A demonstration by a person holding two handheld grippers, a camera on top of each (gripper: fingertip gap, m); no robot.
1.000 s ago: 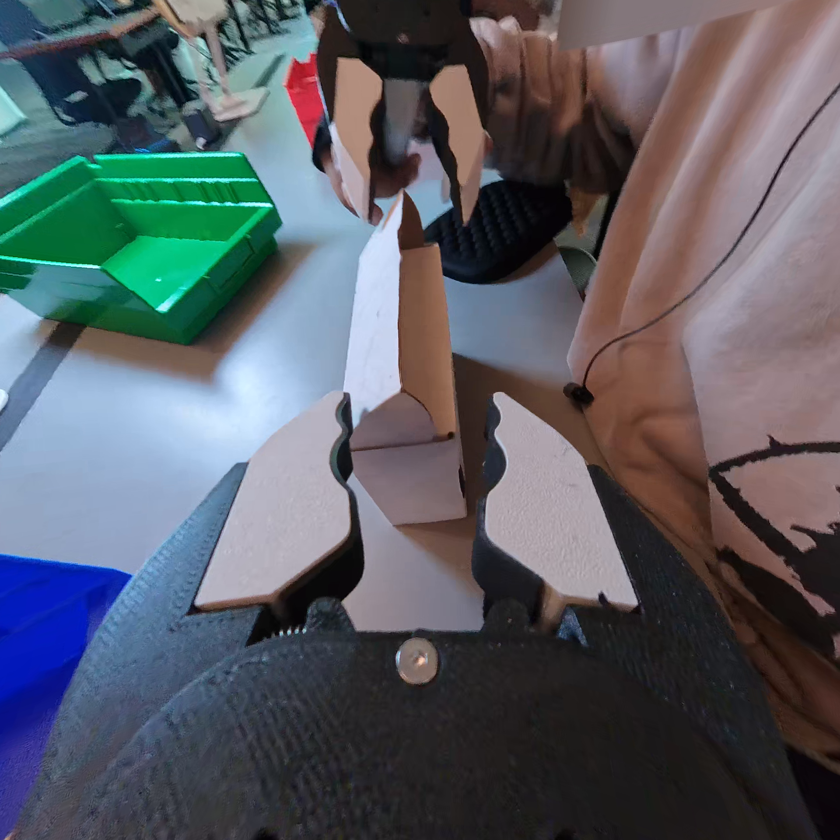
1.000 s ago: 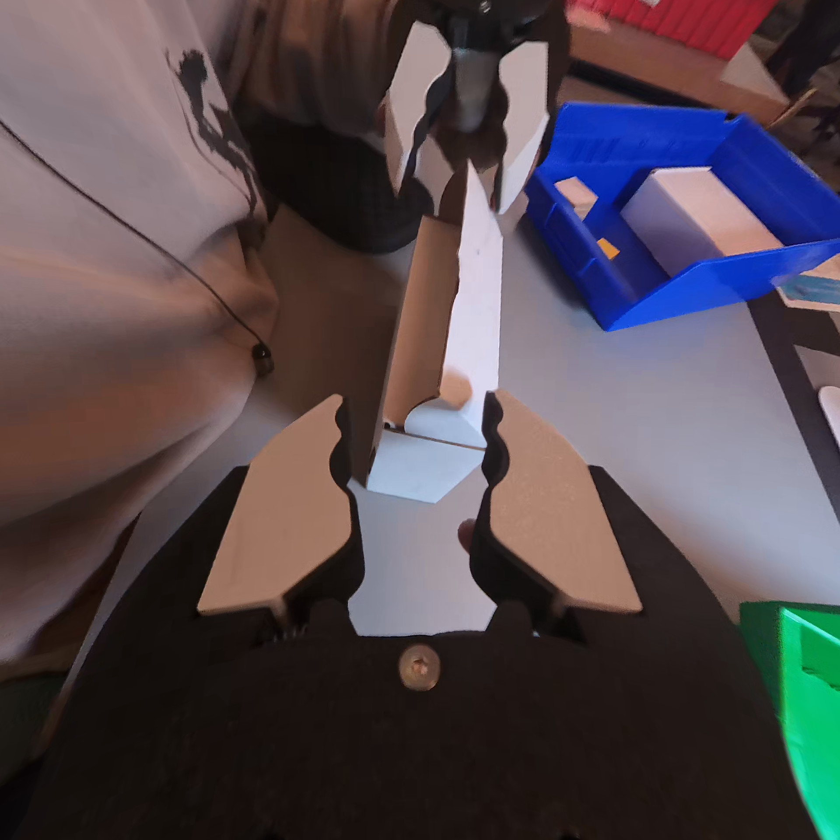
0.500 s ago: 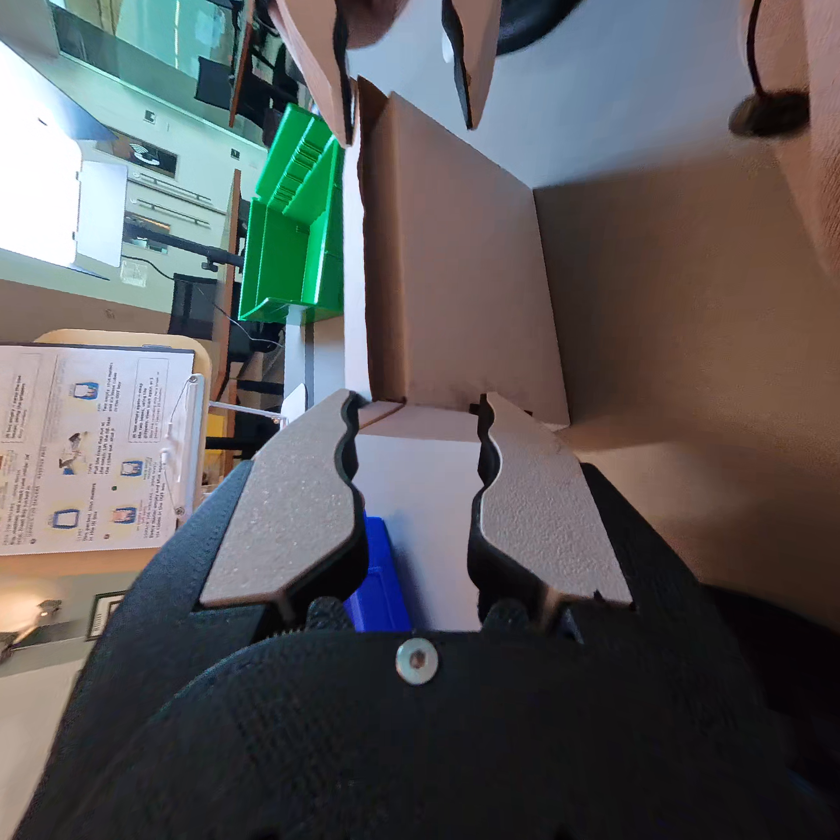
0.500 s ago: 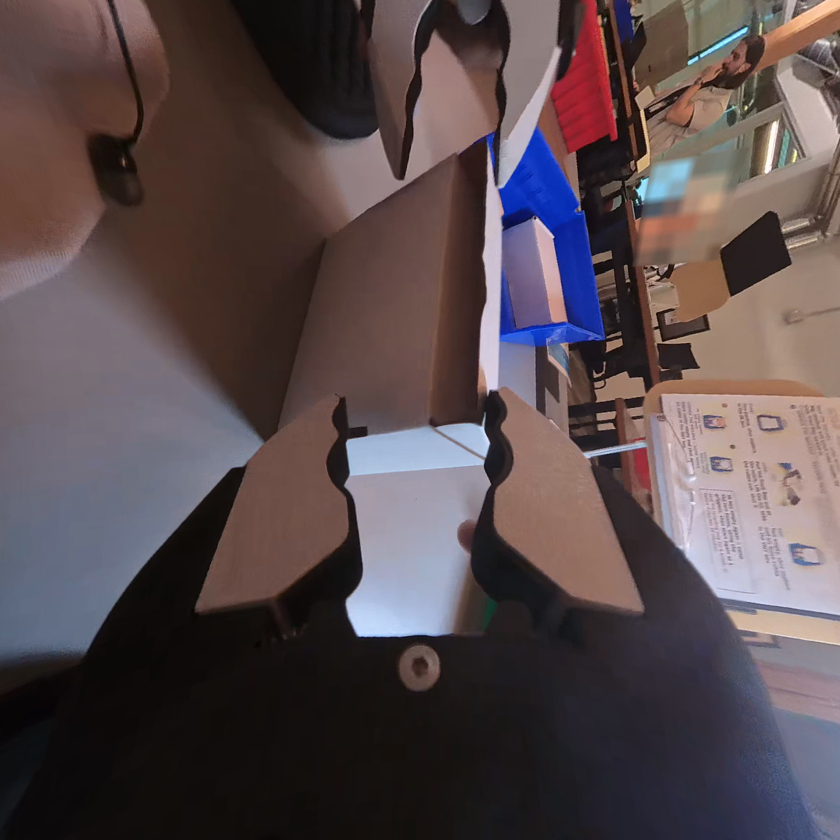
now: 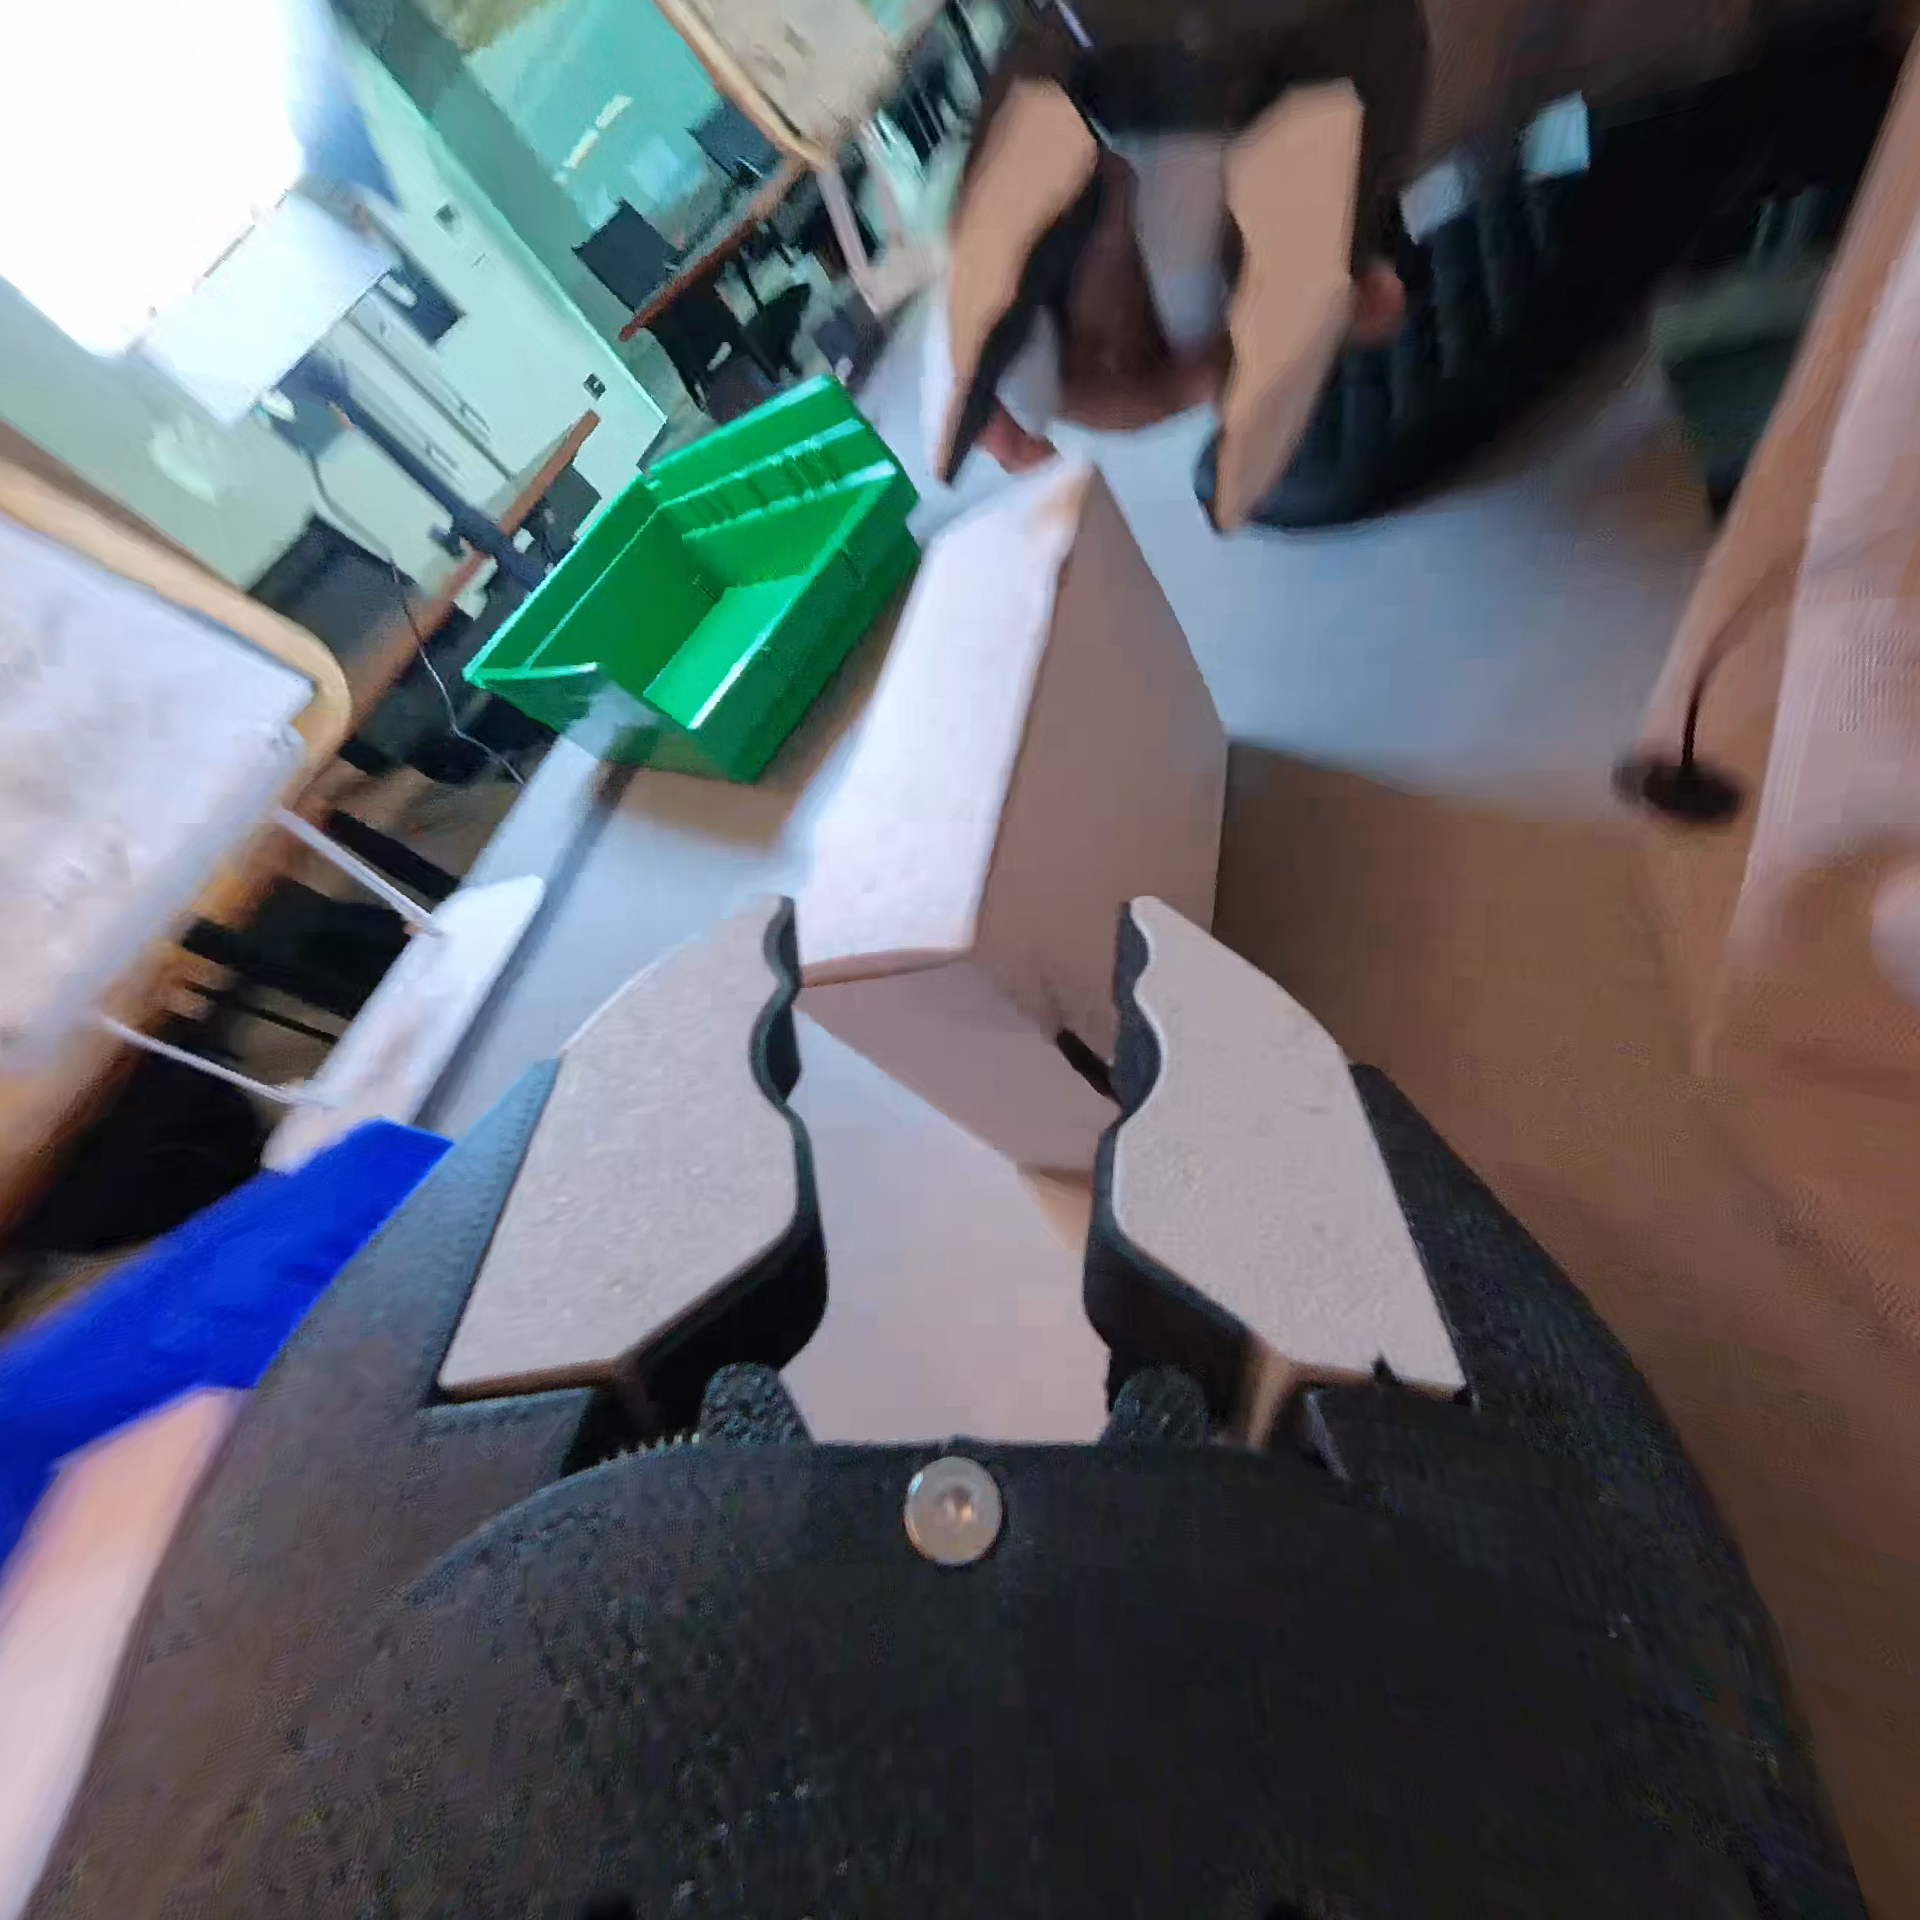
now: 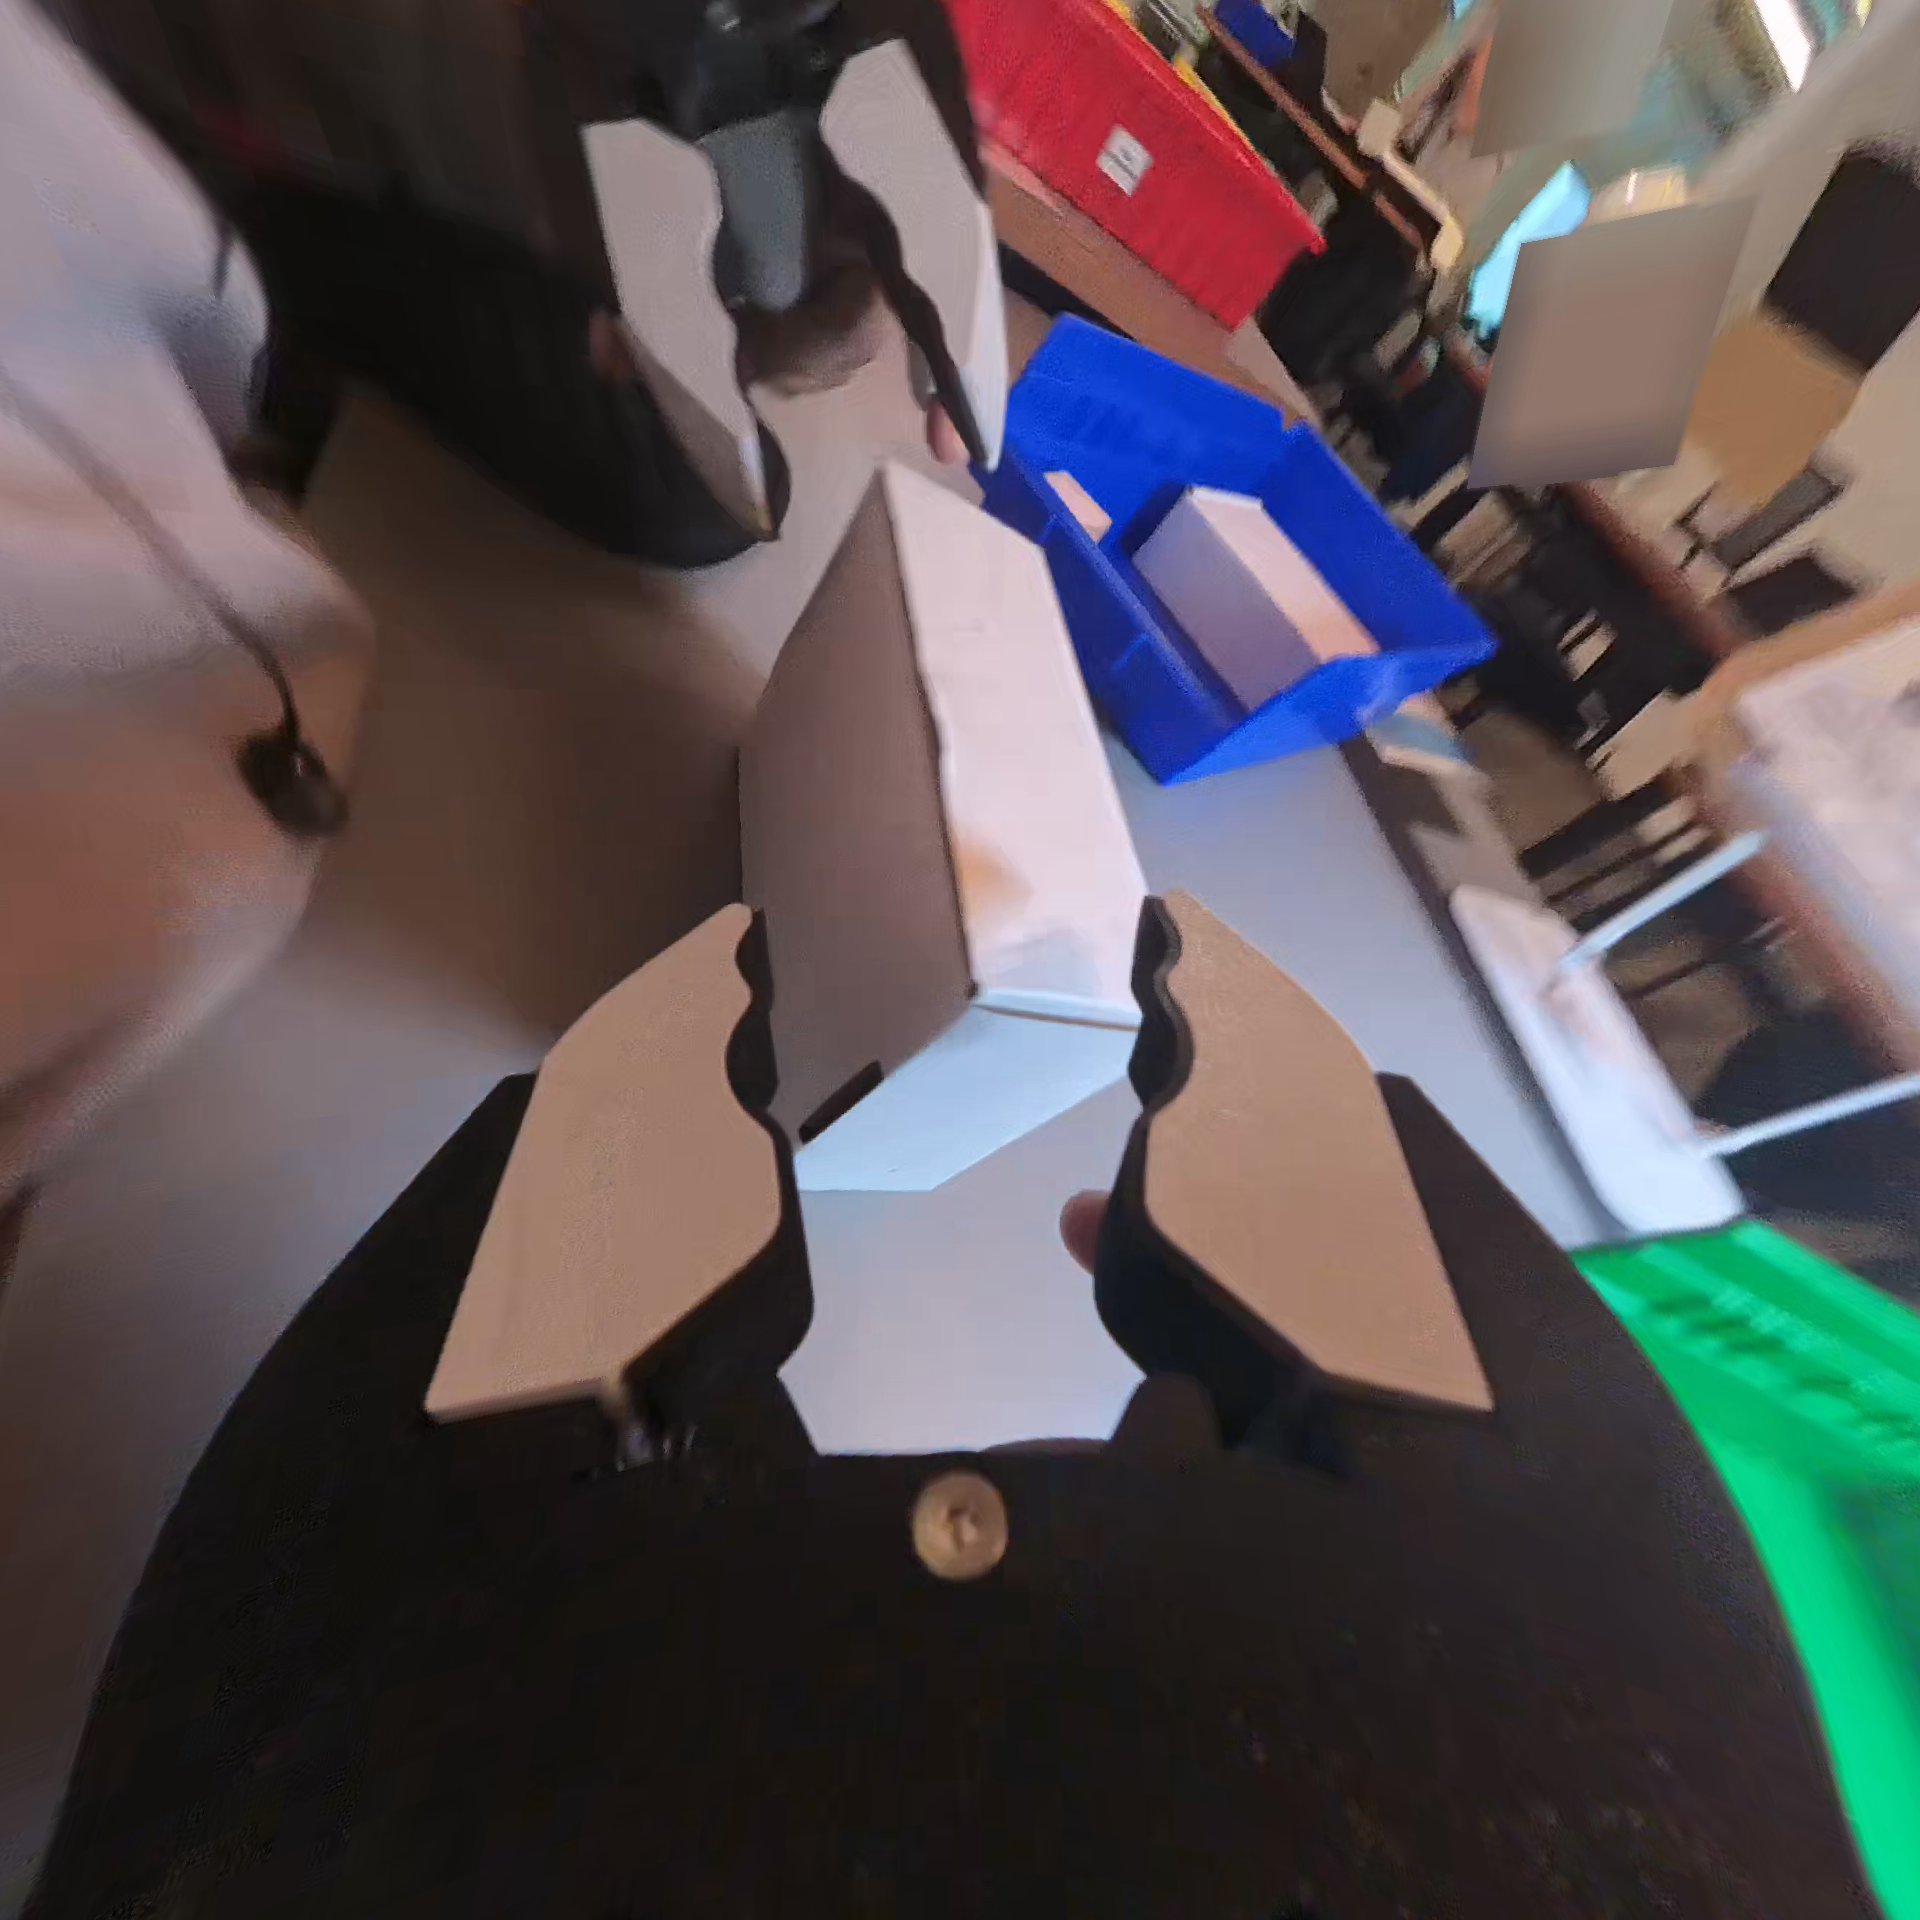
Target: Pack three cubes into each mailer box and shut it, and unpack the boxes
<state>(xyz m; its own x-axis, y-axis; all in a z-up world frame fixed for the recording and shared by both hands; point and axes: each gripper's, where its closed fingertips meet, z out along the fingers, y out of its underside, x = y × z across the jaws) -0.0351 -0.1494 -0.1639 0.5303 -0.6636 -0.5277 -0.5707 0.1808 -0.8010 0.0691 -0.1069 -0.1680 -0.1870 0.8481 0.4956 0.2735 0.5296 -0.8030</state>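
Observation:
A closed mailer box [image 5: 935, 727], white outside with brown card sides, is held off the grey table [image 5: 1403, 623] between my two grippers, one at each end. My left gripper [image 5: 956, 935] is shut on the near end flap in the left wrist view. My right gripper [image 5: 1091, 488] shows at the far end there. In the right wrist view my right gripper [image 6: 951, 935] is shut on the other end of the box [image 6: 997, 748], and the left gripper [image 6: 873, 488] shows at the far end. Both views are blurred and tilted. No cubes show.
A green bin [image 5: 727, 613] stands on the table beyond the box, also at the right wrist view's lower right [image 6: 1766, 1455]. A blue bin [image 6: 1351, 675] holds another white box [image 6: 1247, 592]. A red bin [image 6: 1122, 156] is behind. A person's pale sweatshirt [image 5: 1818, 520] is close by.
Both grippers have rolled with the box between them. It stood narrow on edge, then turned well over to one side, and is now swinging partway back, with motion blur.

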